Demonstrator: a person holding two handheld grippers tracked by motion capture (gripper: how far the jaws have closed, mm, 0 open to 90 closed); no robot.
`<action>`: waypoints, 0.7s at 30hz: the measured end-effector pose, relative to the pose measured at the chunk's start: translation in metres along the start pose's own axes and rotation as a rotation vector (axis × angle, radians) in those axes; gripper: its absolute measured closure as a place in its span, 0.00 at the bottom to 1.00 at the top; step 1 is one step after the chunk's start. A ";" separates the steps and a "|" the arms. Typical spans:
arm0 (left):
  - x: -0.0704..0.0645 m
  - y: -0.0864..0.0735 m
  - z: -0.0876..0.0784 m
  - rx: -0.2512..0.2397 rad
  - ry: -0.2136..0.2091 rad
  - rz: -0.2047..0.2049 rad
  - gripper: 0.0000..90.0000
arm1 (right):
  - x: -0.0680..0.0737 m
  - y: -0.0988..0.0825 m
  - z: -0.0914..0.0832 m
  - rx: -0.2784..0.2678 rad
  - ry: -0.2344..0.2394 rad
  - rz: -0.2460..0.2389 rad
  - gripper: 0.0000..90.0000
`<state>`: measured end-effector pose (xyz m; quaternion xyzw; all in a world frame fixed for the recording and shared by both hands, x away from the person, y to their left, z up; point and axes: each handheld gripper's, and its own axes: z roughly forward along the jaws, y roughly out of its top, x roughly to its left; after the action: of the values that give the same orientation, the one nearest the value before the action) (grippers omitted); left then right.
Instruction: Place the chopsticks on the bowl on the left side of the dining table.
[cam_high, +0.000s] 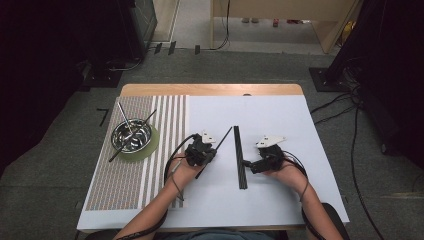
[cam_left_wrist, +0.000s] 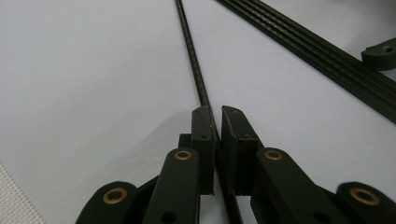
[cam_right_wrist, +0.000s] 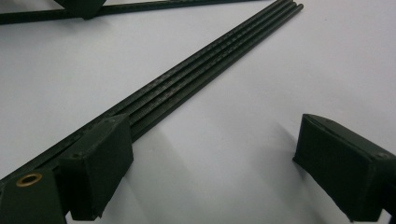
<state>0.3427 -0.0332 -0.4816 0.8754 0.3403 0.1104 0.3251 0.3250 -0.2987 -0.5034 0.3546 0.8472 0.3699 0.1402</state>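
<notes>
My left gripper (cam_high: 211, 151) (cam_left_wrist: 217, 116) is shut on a thin black ribbed rod (cam_high: 223, 138) (cam_left_wrist: 191, 51), which runs on a slant over the white sheet. Just to the right, several black rods (cam_high: 240, 150) (cam_left_wrist: 322, 49) (cam_right_wrist: 210, 65) lie side by side in a flat bundle, pointing away from me. My right gripper (cam_high: 246, 163) (cam_right_wrist: 215, 128) stands open at the bundle's right side. One of its fingers (cam_right_wrist: 98, 163) sits on the bundle's near part, and the other finger (cam_right_wrist: 345, 163) is over bare sheet. Nothing lies between its jaws.
A white sheet (cam_high: 280, 200) covers most of the table. A striped mat (cam_high: 125, 190) lies on the left. On the mat, a metal bowl (cam_high: 132, 135) rests on a green coaster, with two thin sticks leaning in it. Cables trail on the floor at the right.
</notes>
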 end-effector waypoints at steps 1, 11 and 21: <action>0.001 0.000 0.000 0.002 0.002 0.000 0.94 | 0.000 0.000 0.000 0.000 0.000 0.000 0.12; 0.010 -0.002 -0.003 0.008 -0.001 0.021 0.95 | 0.000 0.000 0.000 -0.001 0.000 -0.001 0.12; 0.012 -0.003 -0.003 0.006 0.015 0.019 0.95 | 0.000 0.000 0.000 -0.001 0.000 0.000 0.12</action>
<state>0.3486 -0.0220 -0.4811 0.8786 0.3349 0.1191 0.3189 0.3250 -0.2987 -0.5035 0.3544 0.8472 0.3701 0.1403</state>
